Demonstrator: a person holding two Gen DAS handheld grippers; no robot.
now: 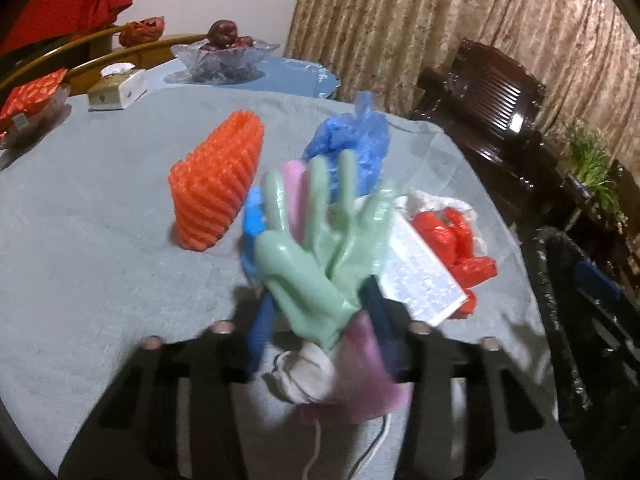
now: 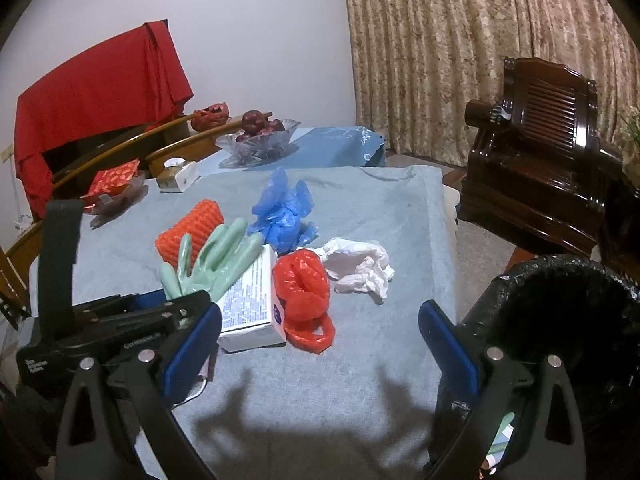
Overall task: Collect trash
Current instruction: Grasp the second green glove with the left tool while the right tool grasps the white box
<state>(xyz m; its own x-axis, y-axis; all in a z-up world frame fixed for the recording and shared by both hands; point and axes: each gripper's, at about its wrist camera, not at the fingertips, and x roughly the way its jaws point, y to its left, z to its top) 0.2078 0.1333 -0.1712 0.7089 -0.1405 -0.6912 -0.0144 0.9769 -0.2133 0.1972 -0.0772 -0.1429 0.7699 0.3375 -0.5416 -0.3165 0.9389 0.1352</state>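
My left gripper (image 1: 320,316) is shut on a green and pink rubber glove (image 1: 320,248) and holds it above the grey tablecloth; the glove also shows in the right wrist view (image 2: 212,264). On the cloth lie an orange foam net (image 1: 218,184), a blue plastic bag (image 1: 352,144), a white printed box (image 1: 420,272), a red plastic bag (image 2: 304,292) and crumpled white paper (image 2: 360,264). My right gripper (image 2: 320,332) is open and empty, low over the near part of the table. A black-lined trash bin (image 2: 560,312) stands at the right.
A glass fruit bowl (image 2: 260,136), a tissue box (image 2: 178,176) and a red snack packet (image 2: 114,178) sit at the table's far side. A dark wooden chair (image 2: 548,152) stands right of the table before a curtain.
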